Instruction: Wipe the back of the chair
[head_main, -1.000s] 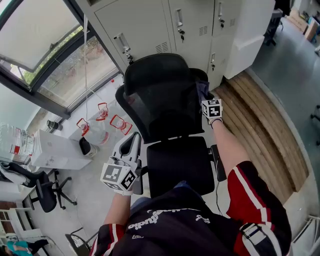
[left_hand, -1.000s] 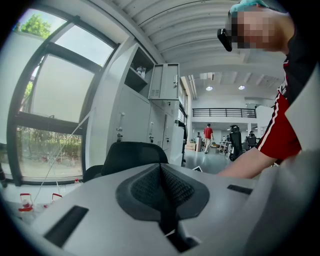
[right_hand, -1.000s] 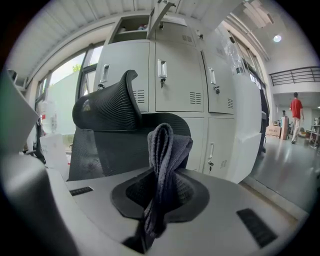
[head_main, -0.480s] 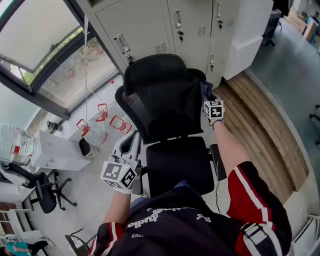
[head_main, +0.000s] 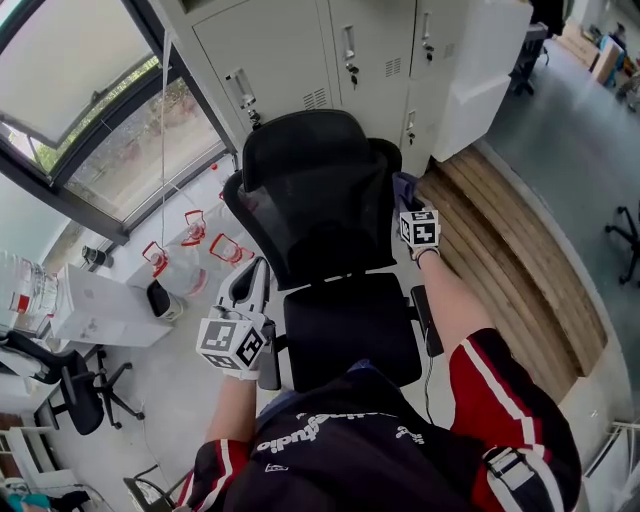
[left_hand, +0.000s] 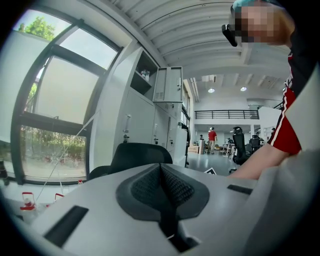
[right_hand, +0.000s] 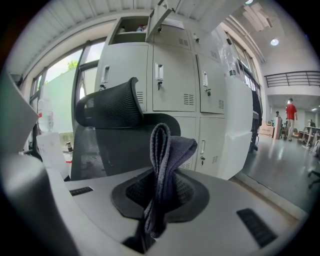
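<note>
Seen from above my head, a large window (head_main: 80, 110) fills the far left, and below it on the grey floor stand clear water jugs (head_main: 200, 235) with red handles, beside a white box (head_main: 100, 305). A 2nd office chair (head_main: 75, 385), small and black, sits at the lower left. Next comes my left gripper (head_main: 250, 285), held low at the left side of the chair's seat (head_main: 350, 325), just beside the left armrest. In the left gripper view its 2 jaws are pressed together with nothing between them (left_hand: 161, 185), and they point toward the chair's dark back (left_hand: 140, 152). In the middle stands the chair (head_main: 320, 200) I am facing: black, with a mesh back and a curved headrest on top, its seat toward me and its back toward the lockers. At the right edge of that back, about halfway up, is my right gripper (head_main: 410, 205), my arm in a red and white sleeve reaching to it over the right armrest. Its jaws are pinching a dark blue-grey cloth (head_main: 405, 188). In the right gripper view the cloth (right_hand: 165, 160) stands up folded from between the jaws (right_hand: 159, 195), with the chair's back and headrest (right_hand: 110, 110) close behind it on the left; I cannot tell whether the cloth touches the mesh. Behind the chair runs a row of pale grey lockers (head_main: 340, 50) with keys in the doors. To the right lies a strip of wooden planks (head_main: 510, 240).
</note>
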